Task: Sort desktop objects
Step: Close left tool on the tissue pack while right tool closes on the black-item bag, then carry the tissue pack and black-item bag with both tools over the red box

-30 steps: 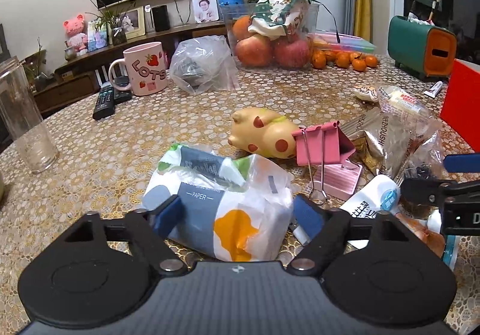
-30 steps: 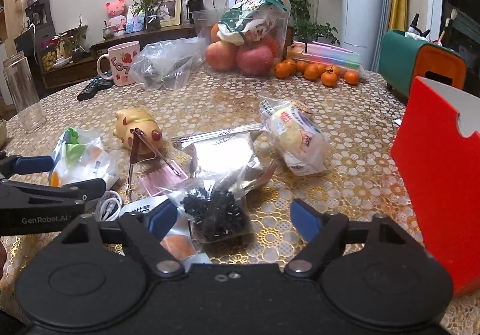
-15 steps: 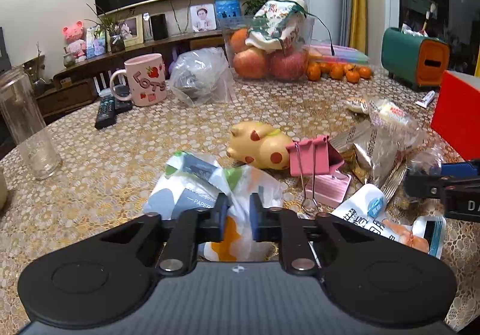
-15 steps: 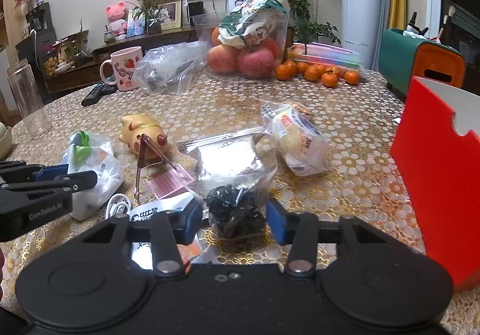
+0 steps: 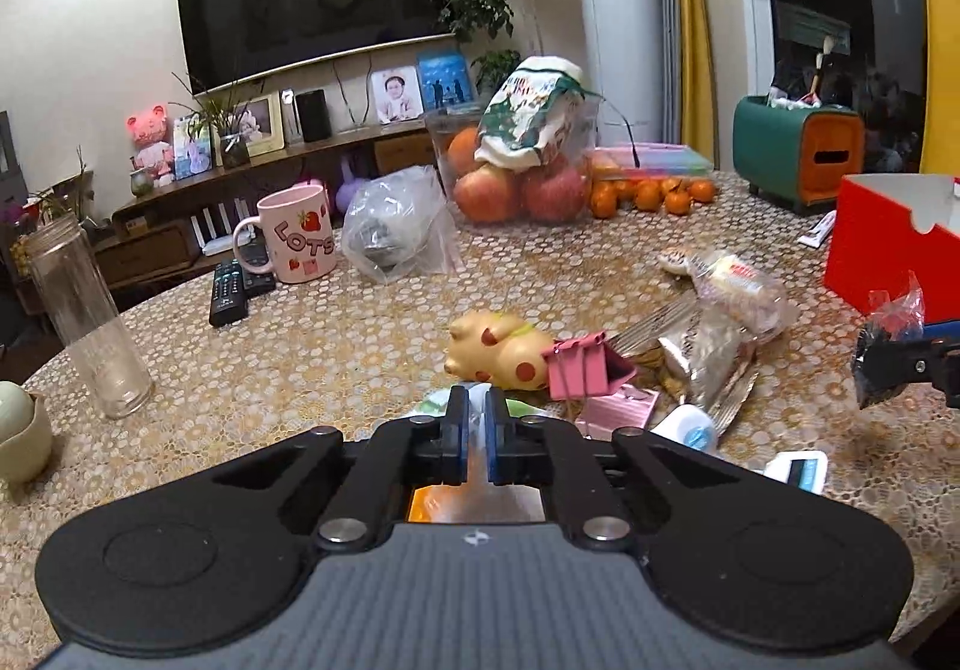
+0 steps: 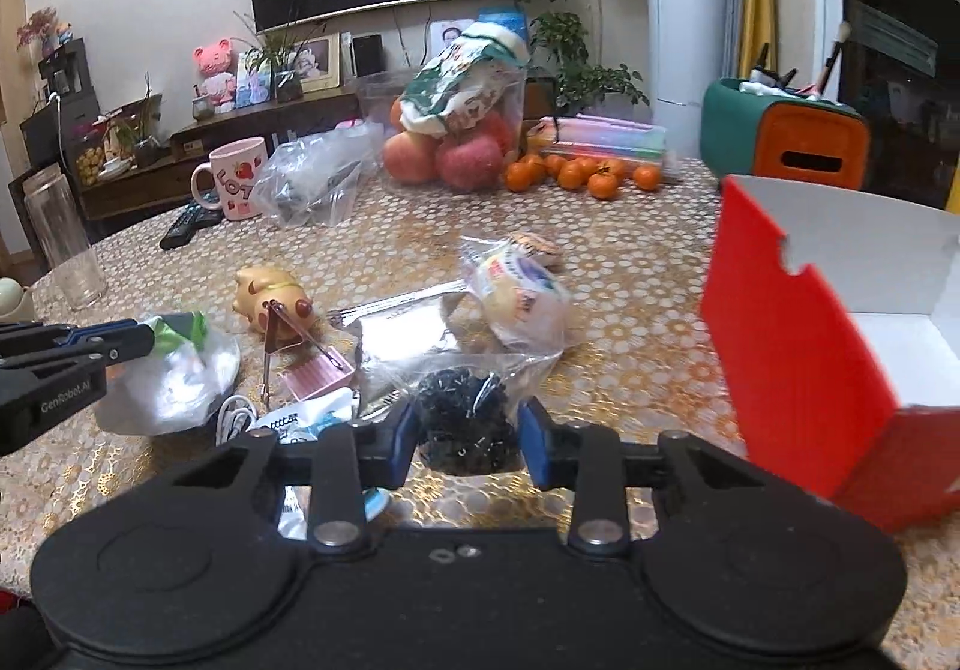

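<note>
Since a second ago: both sets of fingers swung from wide apart to clamped, and both packs now lifted clear of the desk [image 6: 630,310]. Left gripper [image 5: 474,433], low centre of its view, pinched nearly flat on the thin wrapper of a tissue pack [image 6: 174,370]; seen from the right view as a pale bundle hanging at mid left under the black fingers. Right gripper [image 6: 468,439], low centre, closed on a clear bag of black bits [image 6: 465,424], squeezed between the blue pads. Red box [image 6: 828,346] at right edge, open and apparently empty as far as visible, so probably nothing sorted yet. Left lying mid frame: pig toy [image 6: 270,298], pink clip [image 5: 579,370], foil packet [image 6: 408,328], wrapped bun [image 6: 519,295], white cable [image 6: 234,418] and small white packs near the bottom. Judged early in the task: two items picked, none placed, most of the clutter untouched.
</note>
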The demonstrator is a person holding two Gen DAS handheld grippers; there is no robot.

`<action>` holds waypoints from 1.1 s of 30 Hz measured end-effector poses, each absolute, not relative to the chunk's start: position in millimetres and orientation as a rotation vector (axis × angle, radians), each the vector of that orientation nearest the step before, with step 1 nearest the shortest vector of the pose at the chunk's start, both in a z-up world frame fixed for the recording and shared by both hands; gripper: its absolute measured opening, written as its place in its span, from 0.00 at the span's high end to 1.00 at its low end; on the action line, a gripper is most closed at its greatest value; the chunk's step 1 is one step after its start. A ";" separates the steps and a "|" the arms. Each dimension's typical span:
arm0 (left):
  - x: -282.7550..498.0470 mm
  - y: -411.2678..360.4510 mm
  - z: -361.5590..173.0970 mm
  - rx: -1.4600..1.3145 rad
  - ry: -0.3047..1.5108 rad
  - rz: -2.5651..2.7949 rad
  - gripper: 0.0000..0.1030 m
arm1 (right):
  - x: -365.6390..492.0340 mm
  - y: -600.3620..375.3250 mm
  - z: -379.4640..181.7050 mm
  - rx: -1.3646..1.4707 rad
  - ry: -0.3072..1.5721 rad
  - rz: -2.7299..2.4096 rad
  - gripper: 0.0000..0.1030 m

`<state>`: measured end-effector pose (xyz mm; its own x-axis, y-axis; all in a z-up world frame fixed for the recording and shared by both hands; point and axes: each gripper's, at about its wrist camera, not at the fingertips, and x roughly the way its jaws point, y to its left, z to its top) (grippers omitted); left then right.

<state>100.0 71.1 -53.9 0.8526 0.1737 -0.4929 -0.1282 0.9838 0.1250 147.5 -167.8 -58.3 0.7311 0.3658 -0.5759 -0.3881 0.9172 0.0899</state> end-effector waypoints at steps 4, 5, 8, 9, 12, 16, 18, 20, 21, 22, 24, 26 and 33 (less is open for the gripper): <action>92.4 69.9 -51.5 0.065 0.537 0.156 0.96 | 139.4 -182.1 -53.8 -0.025 0.627 0.406 0.67; 90.0 69.3 -52.8 0.063 0.546 0.153 0.96 | 137.5 -185.6 -53.3 -0.024 0.628 0.404 0.67; 85.8 70.1 -59.3 0.051 0.587 0.141 0.96 | 131.1 -193.9 -54.3 -0.025 0.641 0.401 0.67; 85.5 70.7 -62.1 0.045 0.608 0.135 0.96 | 129.2 -196.5 -55.2 -0.028 0.645 0.400 0.67; 83.7 72.0 -67.7 0.024 0.637 0.128 0.96 | 124.9 -199.7 -58.5 -0.030 0.656 0.398 0.66; 86.5 69.2 -71.3 0.050 0.658 0.133 0.90 | 123.4 -202.0 -61.0 -0.023 0.668 0.394 0.66; 91.1 67.7 -73.8 0.058 0.675 0.137 0.80 | 122.8 -202.3 -61.3 -0.022 0.669 0.395 0.66; 94.4 65.9 -78.1 0.068 0.688 0.142 0.68 | 122.9 -202.3 -61.7 -0.022 0.669 0.395 0.66; 95.8 65.6 -80.1 0.071 0.694 0.141 0.56 | 122.9 -202.2 -61.9 -0.021 0.671 0.394 0.66; 96.8 65.3 -81.7 0.074 0.694 0.139 0.52 | 123.0 -202.2 -62.2 -0.019 0.673 0.393 0.66; 98.5 65.2 -83.4 0.078 0.685 0.130 0.48 | 123.7 -203.0 -62.8 -0.019 0.678 0.392 0.65; 101.1 66.5 -84.7 0.068 0.686 0.117 0.48 | 124.8 -203.1 -64.1 -0.023 0.682 0.389 0.65; 108.3 68.0 -84.4 0.071 0.686 0.118 0.73 | 128.6 -205.3 -67.1 -0.021 0.696 0.386 0.65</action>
<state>108.3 68.0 -84.4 0.7675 0.1316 -0.6274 -0.0850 0.9910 0.1039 128.6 -205.3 -67.1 0.6996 0.3399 -0.6285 -0.3539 0.9290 0.1084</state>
